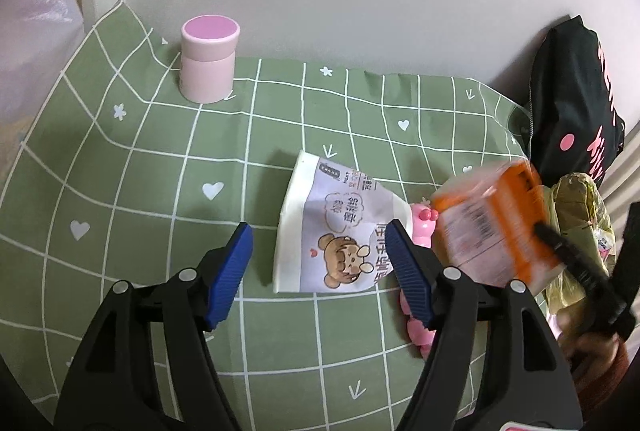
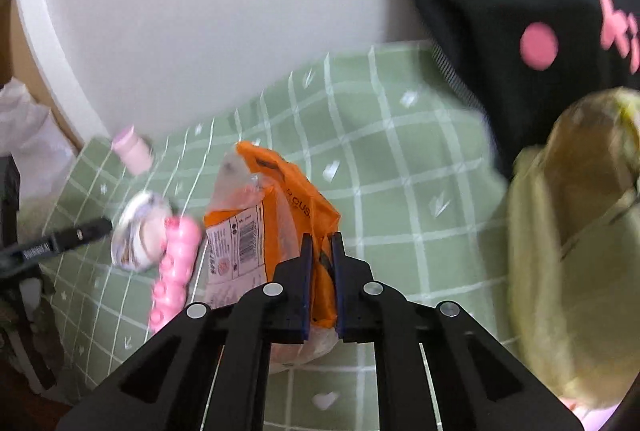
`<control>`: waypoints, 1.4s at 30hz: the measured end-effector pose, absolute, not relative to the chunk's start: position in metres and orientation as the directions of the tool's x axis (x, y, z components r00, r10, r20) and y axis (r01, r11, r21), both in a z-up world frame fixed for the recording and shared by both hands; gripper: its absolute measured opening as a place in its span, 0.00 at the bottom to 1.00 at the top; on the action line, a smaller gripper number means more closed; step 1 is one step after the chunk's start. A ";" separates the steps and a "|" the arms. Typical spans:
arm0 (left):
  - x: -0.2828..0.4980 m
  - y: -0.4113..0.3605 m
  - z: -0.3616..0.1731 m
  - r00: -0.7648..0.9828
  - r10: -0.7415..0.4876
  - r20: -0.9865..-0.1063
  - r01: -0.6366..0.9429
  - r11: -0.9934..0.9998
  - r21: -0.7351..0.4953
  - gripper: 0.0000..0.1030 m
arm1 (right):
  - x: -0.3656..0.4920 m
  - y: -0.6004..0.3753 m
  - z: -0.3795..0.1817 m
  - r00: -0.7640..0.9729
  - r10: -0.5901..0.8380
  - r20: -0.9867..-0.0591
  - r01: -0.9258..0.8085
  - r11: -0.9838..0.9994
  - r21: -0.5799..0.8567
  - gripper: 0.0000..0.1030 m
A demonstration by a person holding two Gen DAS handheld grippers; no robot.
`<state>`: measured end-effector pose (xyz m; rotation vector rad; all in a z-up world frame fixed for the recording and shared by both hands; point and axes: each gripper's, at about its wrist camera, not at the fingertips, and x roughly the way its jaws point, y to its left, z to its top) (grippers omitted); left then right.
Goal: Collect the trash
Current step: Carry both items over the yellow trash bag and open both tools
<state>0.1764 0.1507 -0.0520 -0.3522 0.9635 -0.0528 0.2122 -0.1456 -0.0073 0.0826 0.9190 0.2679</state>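
My right gripper [image 2: 321, 241] is shut on an orange snack wrapper [image 2: 256, 223] and holds it above the green checked cloth [image 2: 400, 167]. The wrapper also shows in the left wrist view [image 1: 492, 223], blurred, at the right. My left gripper [image 1: 320, 235] is open, its jaws on either side of a white paper cup [image 1: 332, 227] with a cartoon bear that lies on its side on the cloth [image 1: 160, 171]. A yellowish plastic bag [image 2: 580, 251] stands open at the right; it also shows in the left wrist view [image 1: 580, 215].
A pink cylindrical container [image 1: 208, 59] stands at the back left by the wall. A pink toy [image 1: 420, 231] lies beside the cup. A black bag with pink print [image 1: 572, 103] leans at the back right. The white wall is close behind.
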 end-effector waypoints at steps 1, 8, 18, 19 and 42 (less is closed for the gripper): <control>0.177 0.150 -0.052 0.573 -0.200 -0.795 -0.110 0.942 -0.316 0.63 | 0.213 -0.150 0.000 0.591 0.259 -0.764 -0.188 0.965 0.181 0.09; 0.186 0.154 -0.058 0.582 -0.227 -0.781 -0.088 0.937 -0.338 0.63 | 0.215 -0.157 0.025 0.632 0.261 -0.730 -0.200 0.965 0.171 0.09; 0.206 0.165 -0.082 0.538 -0.354 -0.765 -0.084 0.880 -0.467 0.13 | 0.207 -0.174 0.034 0.640 0.239 -0.730 -0.215 0.968 0.129 0.09; 0.207 0.164 -0.078 0.548 -0.357 -0.757 -0.075 0.880 -0.469 0.10 | 0.207 -0.179 0.036 0.645 0.234 -0.728 -0.208 0.970 0.127 0.09; 0.251 -0.030 0.090 0.640 -0.547 -0.539 0.495 0.831 -0.255 0.04 | 0.160 -0.311 0.121 0.843 -0.039 -0.536 0.064 0.998 0.027 0.09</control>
